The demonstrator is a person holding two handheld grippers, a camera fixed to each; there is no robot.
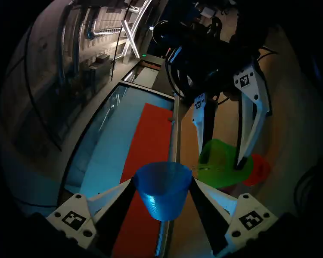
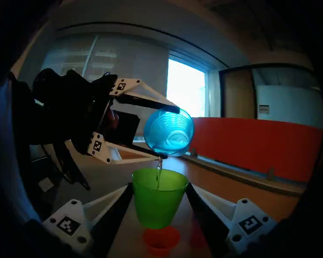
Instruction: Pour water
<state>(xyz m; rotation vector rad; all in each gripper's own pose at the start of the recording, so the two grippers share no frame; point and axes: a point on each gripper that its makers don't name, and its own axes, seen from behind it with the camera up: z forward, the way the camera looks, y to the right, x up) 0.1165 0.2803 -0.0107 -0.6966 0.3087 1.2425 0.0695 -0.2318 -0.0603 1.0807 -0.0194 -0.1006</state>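
right gripper view gives me the red panel [image 2: 265, 142] well behind the green cup [image 2: 158, 204] and the wooden table [image 2: 230, 182] below it. my right gripper [image 2: 158, 189] clamps the green cup upright, both fingers [image 2: 115, 215] on its sides. my left gripper [image 2: 168, 131] pinches the blue cup [image 2: 175, 128], tipped just above the green cup. a small orange cup [image 2: 160, 241] sits near the green cup's foot. thin water [image 2: 159, 170] falls into the green cup.

We've got a small orange cup [image 2: 160, 241] on the wooden table [image 2: 234, 189], with a red partition [image 2: 265, 146] and a bright window [image 2: 186, 88] behind.
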